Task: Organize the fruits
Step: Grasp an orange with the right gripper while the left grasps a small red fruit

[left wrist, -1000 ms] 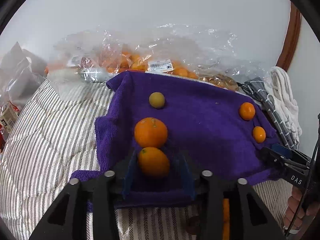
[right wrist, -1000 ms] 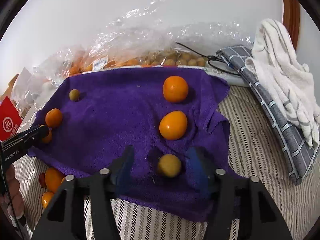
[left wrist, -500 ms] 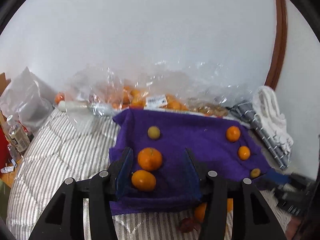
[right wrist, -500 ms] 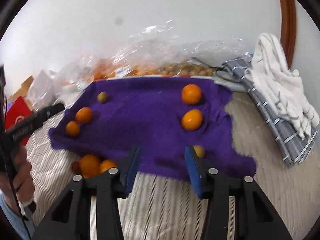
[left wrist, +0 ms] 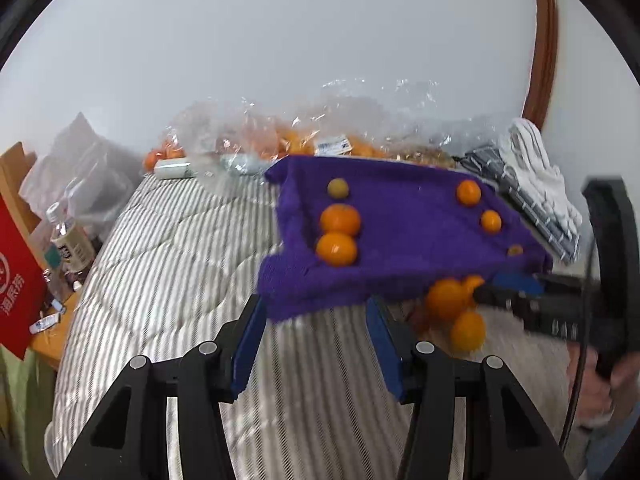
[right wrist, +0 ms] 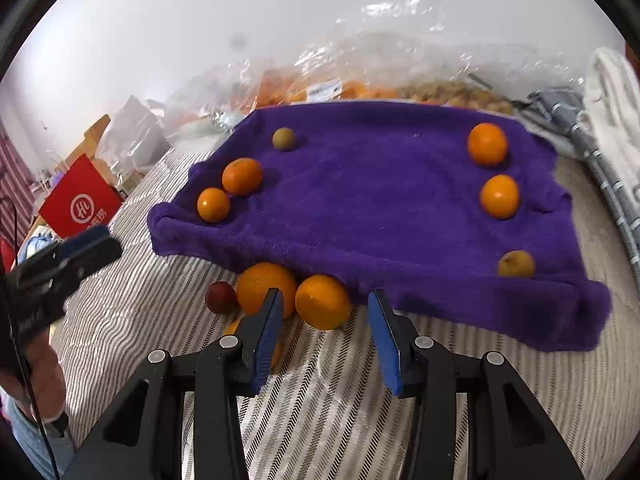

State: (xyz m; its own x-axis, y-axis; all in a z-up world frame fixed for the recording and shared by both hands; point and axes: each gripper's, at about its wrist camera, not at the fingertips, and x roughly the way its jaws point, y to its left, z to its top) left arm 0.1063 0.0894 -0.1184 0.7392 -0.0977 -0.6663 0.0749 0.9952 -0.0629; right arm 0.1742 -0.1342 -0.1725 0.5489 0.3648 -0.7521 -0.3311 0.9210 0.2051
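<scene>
A purple towel [right wrist: 380,200] [left wrist: 400,240] lies on the striped bed. On its left side sit two oranges [right wrist: 242,176] [right wrist: 213,205] and a small yellow-green fruit [right wrist: 284,139]. On its right side sit two oranges [right wrist: 487,144] [right wrist: 499,196] and a small yellow fruit [right wrist: 516,265]. Loose oranges [right wrist: 322,302] [right wrist: 266,288] and a small red fruit [right wrist: 221,297] lie on the bed at the towel's front edge. My right gripper [right wrist: 324,328] is open and empty, its fingers either side of one loose orange. My left gripper [left wrist: 312,336] is open and empty, near the towel's front left corner.
Clear plastic bags of oranges [right wrist: 320,88] line the wall behind the towel. Folded grey and white cloths [right wrist: 600,120] lie at the right. A red paper bag [right wrist: 80,204] and bottles [left wrist: 68,236] stand off the bed's left side.
Both grippers pulled back from the fruits left on the towel. The right one has swung left to the loose oranges at the towel's front edge.
</scene>
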